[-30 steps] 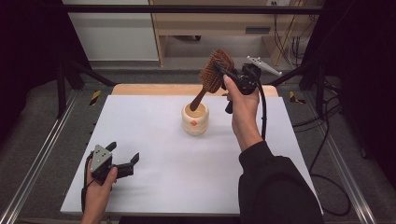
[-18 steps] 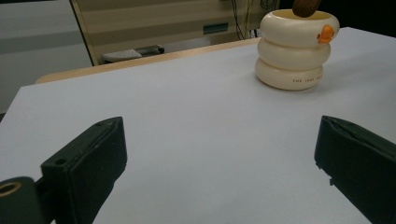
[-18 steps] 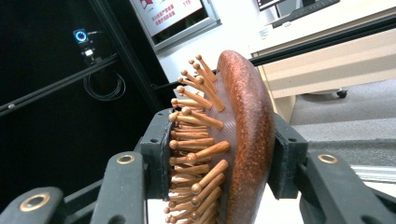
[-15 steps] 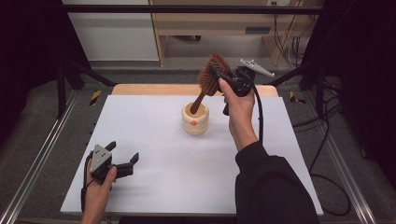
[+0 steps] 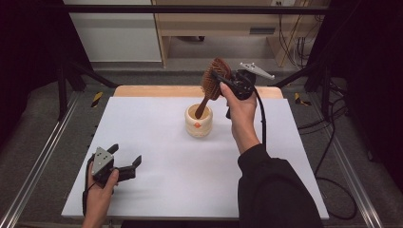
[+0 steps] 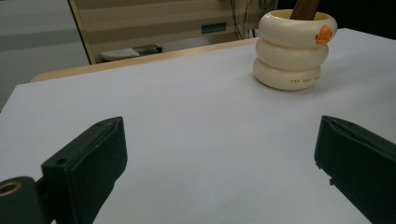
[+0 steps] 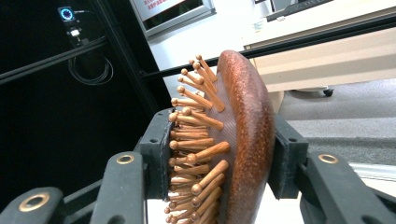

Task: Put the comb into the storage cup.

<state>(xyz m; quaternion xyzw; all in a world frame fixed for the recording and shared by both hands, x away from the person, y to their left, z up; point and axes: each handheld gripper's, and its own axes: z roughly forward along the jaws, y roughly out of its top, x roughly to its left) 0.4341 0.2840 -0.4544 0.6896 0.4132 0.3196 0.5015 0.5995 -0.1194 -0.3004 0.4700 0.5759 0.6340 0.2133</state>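
Left gripper (image 5: 124,164) sits low at the near left of the white table (image 5: 157,185), jaws wide apart, nothing between. Right gripper (image 5: 219,80) clamps the wooden hairbrush (image 5: 212,85) head; handle tip sits inside the cream cup (image 5: 198,122), mid-table.

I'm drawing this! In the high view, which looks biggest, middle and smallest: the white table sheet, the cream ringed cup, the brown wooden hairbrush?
1. White table sheet, by far.
2. Brown wooden hairbrush.
3. Cream ringed cup.
The brush's handle end is hidden in the cup, so those two are close.
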